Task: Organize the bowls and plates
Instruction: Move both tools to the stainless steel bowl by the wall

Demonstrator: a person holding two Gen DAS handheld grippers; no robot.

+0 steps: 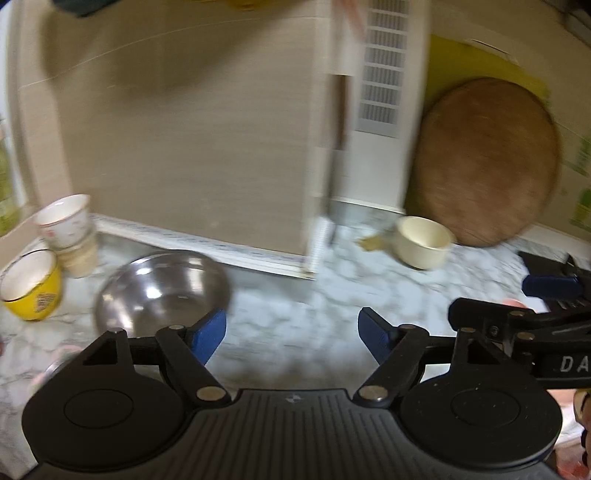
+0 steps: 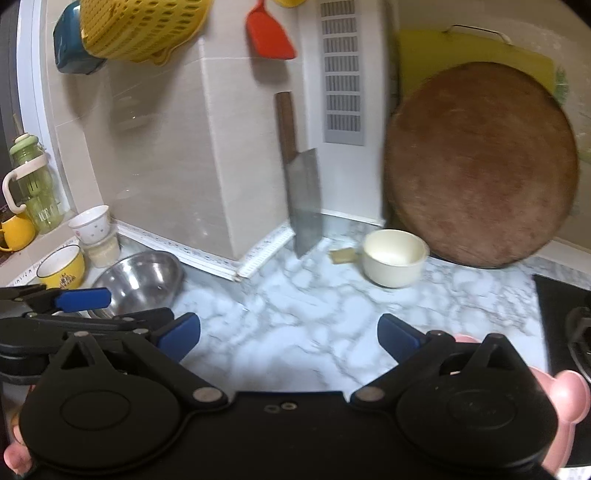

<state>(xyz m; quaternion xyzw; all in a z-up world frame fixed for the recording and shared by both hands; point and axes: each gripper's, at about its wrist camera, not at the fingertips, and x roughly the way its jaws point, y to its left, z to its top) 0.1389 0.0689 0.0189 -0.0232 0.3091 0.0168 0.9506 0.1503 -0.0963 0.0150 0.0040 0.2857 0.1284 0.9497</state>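
A steel bowl (image 1: 162,286) (image 2: 142,280) sits on the marble counter (image 1: 314,295) (image 2: 314,306) at the left. Beside it stand a yellow bowl with a white inside (image 1: 31,286) (image 2: 61,271) and a white patterned cup stacked on another cup (image 1: 68,227) (image 2: 94,229). A cream bowl (image 1: 424,242) (image 2: 393,256) rests farther right, by the round wooden board. My left gripper (image 1: 291,334) is open over bare counter, nothing between its blue pads. My right gripper (image 2: 288,334) is open too, also empty. Each gripper shows at the edge of the other's view.
A round wooden cutting board (image 2: 480,166) leans on the wall at the right, a yellow board behind it. A cleaver (image 2: 301,192) stands against the tiled corner. A black stove (image 2: 565,317) lies at the far right. A yellow basket (image 2: 142,27) and red scoop (image 2: 269,35) hang above.
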